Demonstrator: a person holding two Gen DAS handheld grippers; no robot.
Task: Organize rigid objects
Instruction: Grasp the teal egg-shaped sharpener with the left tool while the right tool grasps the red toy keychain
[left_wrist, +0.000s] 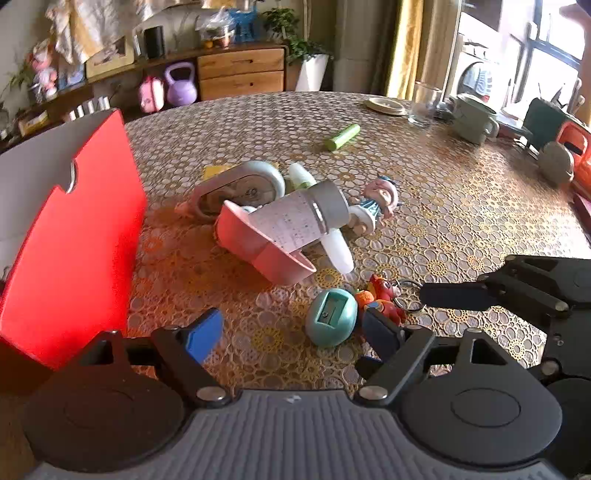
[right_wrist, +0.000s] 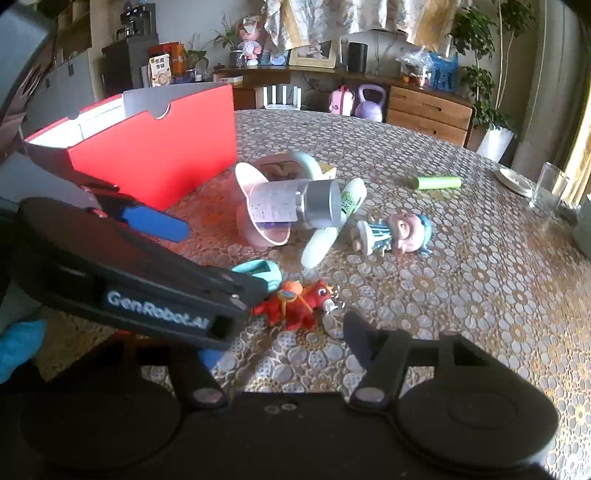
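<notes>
A red box (left_wrist: 74, 236) stands open at the table's left; it also shows in the right wrist view (right_wrist: 155, 155). A heap lies mid-table: pink bowl (left_wrist: 258, 247), grey-capped bottle (left_wrist: 306, 214), alarm clock (left_wrist: 240, 188), white tubes (left_wrist: 336, 251), a figurine (left_wrist: 376, 205). A teal sharpener (left_wrist: 331, 316) and red toy keychain (left_wrist: 384, 299) lie nearest. My left gripper (left_wrist: 291, 332) is open, its right finger beside the sharpener. My right gripper (right_wrist: 284, 343) is open just behind the red keychain (right_wrist: 295, 302); the left gripper (right_wrist: 147, 266) crosses its view.
A green tube (left_wrist: 341, 136) lies farther back. A glass (left_wrist: 424, 103), a saucer (left_wrist: 384, 105), a green mug (left_wrist: 474, 118) and an orange object (left_wrist: 576, 151) stand along the far right of the patterned table (left_wrist: 461, 221). Shelves and drawers stand behind.
</notes>
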